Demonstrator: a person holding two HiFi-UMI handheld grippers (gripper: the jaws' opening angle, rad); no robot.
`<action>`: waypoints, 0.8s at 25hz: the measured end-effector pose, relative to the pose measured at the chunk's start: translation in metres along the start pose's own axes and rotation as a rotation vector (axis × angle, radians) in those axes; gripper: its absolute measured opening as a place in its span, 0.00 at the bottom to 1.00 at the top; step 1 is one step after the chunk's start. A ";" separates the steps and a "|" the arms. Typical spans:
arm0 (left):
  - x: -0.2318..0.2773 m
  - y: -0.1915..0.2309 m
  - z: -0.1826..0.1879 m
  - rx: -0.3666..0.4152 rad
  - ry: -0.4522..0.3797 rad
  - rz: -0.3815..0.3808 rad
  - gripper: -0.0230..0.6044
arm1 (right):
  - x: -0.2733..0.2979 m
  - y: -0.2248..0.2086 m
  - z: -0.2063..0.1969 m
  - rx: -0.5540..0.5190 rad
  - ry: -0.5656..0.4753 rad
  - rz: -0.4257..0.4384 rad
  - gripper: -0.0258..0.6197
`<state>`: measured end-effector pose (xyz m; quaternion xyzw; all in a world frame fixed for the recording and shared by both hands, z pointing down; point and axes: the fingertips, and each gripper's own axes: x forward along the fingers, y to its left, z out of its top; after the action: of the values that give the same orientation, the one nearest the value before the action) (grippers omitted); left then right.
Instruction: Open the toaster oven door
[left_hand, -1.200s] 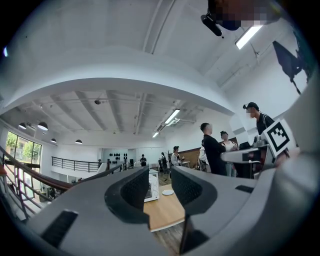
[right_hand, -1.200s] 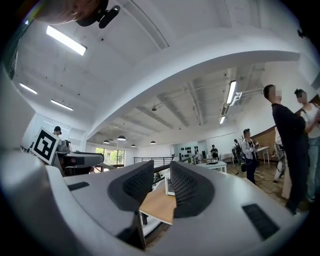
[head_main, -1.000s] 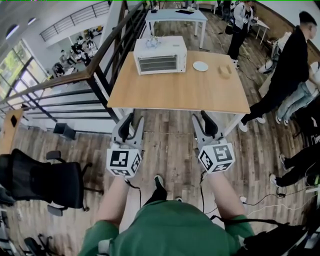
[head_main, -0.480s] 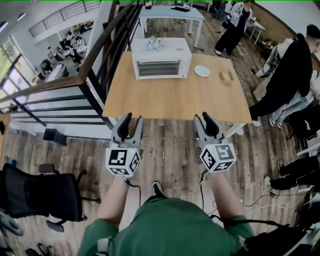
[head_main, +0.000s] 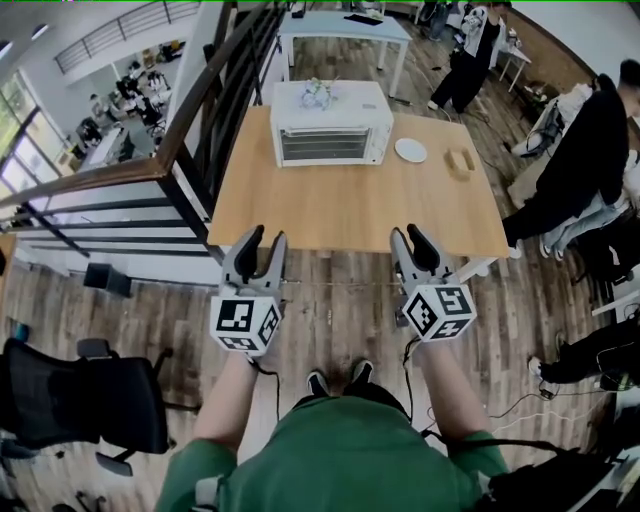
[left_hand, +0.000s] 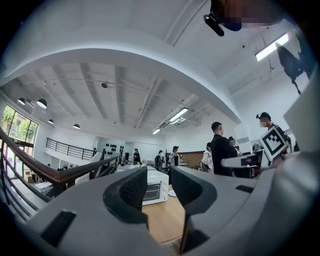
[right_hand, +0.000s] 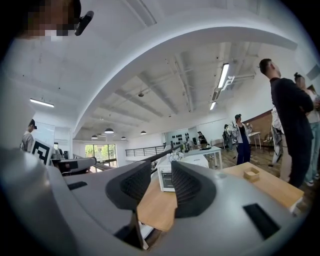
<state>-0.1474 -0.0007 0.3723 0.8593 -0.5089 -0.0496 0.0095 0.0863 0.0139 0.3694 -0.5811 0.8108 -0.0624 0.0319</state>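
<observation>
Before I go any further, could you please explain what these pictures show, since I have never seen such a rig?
No robot here: a person in a green top holds a two-jaw tool in each hand, the left hand-held gripper and the right hand-held gripper. The head view looks down from a camera on the person's head. The other two views come from a camera riding on each hand-held gripper, looking along its jaws. Both pairs of jaws stand apart with nothing between them. Ahead is a wooden table bearing a white toaster oven, door shut, a small white plate and a small wooden box.
</observation>
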 end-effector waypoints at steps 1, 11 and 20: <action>0.003 0.001 0.000 0.001 0.003 0.002 0.28 | 0.004 -0.002 0.000 0.010 0.001 0.001 0.26; 0.045 0.021 -0.003 0.046 0.015 0.056 0.28 | 0.065 -0.035 -0.013 0.081 0.004 0.043 0.26; 0.123 0.031 -0.004 0.083 0.031 0.112 0.28 | 0.148 -0.085 -0.015 0.111 0.029 0.115 0.26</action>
<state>-0.1151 -0.1236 0.3691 0.8298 -0.5576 -0.0145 -0.0158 0.1165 -0.1521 0.3993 -0.5299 0.8385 -0.1139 0.0558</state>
